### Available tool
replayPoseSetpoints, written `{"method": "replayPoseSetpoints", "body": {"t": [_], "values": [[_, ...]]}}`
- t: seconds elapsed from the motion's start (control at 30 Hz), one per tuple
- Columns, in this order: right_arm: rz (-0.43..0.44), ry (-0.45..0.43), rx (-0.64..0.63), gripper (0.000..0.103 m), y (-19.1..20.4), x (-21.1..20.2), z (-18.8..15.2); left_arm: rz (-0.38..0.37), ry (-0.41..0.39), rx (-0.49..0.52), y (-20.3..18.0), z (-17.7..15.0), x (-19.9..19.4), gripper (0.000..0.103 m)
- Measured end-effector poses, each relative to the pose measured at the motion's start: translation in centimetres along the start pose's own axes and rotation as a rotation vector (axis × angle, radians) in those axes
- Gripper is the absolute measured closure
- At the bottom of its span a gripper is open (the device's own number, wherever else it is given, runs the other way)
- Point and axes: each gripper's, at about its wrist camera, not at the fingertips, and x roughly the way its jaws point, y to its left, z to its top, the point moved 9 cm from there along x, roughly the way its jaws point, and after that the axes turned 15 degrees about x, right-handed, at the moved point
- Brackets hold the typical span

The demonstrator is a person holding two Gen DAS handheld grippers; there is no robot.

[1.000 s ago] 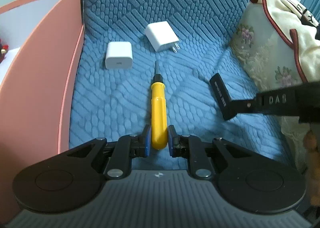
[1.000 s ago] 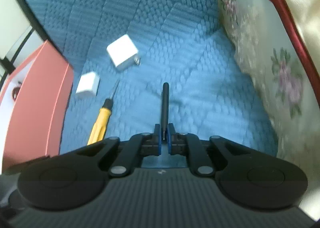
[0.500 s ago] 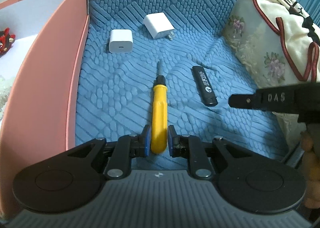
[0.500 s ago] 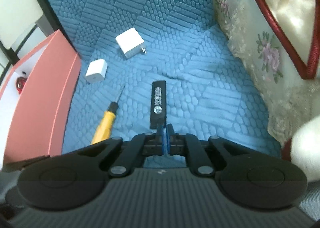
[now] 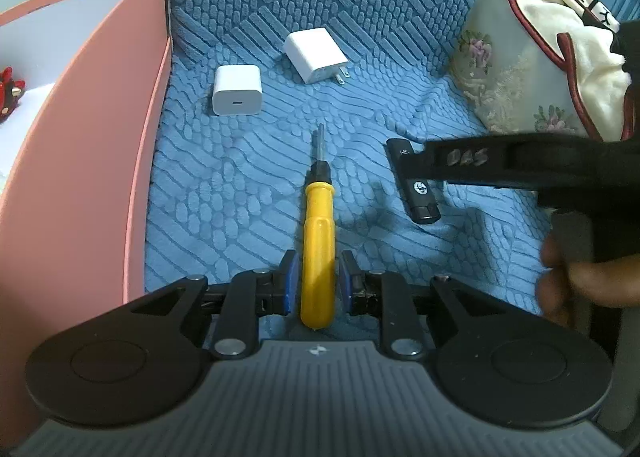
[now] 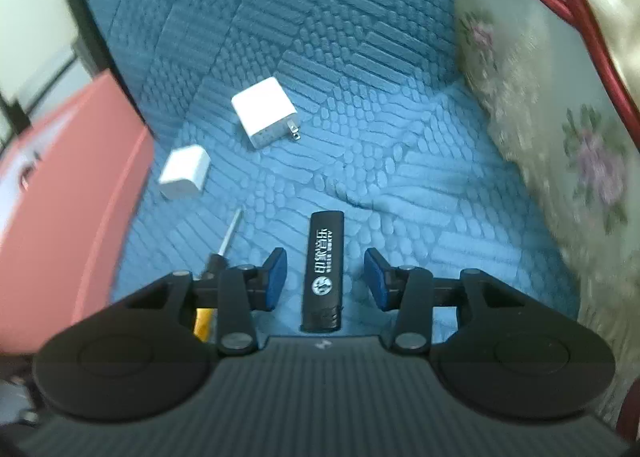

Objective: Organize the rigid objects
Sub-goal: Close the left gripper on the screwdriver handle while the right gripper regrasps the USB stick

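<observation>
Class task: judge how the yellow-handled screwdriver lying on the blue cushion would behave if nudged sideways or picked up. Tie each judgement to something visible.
The screwdriver would probably roll if nudged: its handle looks round and smooth. The ribbed blue cushion may slow it. It looks stiff, a hard handle on a thin metal shaft, so it should lift without bending. The glossy handle might slip between the left gripper's pads.

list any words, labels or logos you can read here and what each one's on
"DAS", handwritten and faint, on the side of the right gripper seen from the left wrist.
Round white logo with lines of white print on the black lighter: too blurred to read.
Small mark on each camera housing's front edge: a symbol, not text.
Nothing legible on the yellow screwdriver or the two white chargers.
</observation>
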Motion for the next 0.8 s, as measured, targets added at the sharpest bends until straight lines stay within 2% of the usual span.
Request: {"method": "replayPoseSetpoints", "body": {"t": [0.07,0.13,0.17,0.23,0.27,0.5,0.63,0.8], "values": [[0.009,0.031,0.005,0.056,0.2,0.7,-0.4,-0.006,-0.005,0.0,-0.1,0.0,0.0,0.078],[-0.008,0.014,-0.037,0.057,0.6,0.9,-0.7,-0.008,-0.003,-0.001,-0.1,0.0,0.2,0.078],[-0.018,0.01,-0.06,0.06,0.7,1.0,-0.8,-0.007,0.0,-0.001,-0.1,0.0,0.3,0.078],[-0.042,0.003,-0.104,0.075,0.9,1.1,-1.0,-0.007,0.0,0.0,-0.1,-0.1,0.4,0.078],[-0.048,0.005,-0.117,0.076,0.9,1.0,-1.1,-0.005,-0.002,0.001,-0.1,0.0,0.5,0.078],[-0.035,0.016,-0.036,0.076,0.0,-0.3,-0.2,0.011,-0.027,0.013,-0.1,0.8,1.0,0.078],[-0.027,0.016,-0.01,0.076,-0.5,-1.5,0.1,0.003,-0.028,-0.027,0.3,1.4,1.9,0.077],[-0.03,0.033,0.013,0.076,-1.2,-2.3,-0.4,0.042,-0.033,0.036,-0.3,2.1,2.7,0.078]]}}
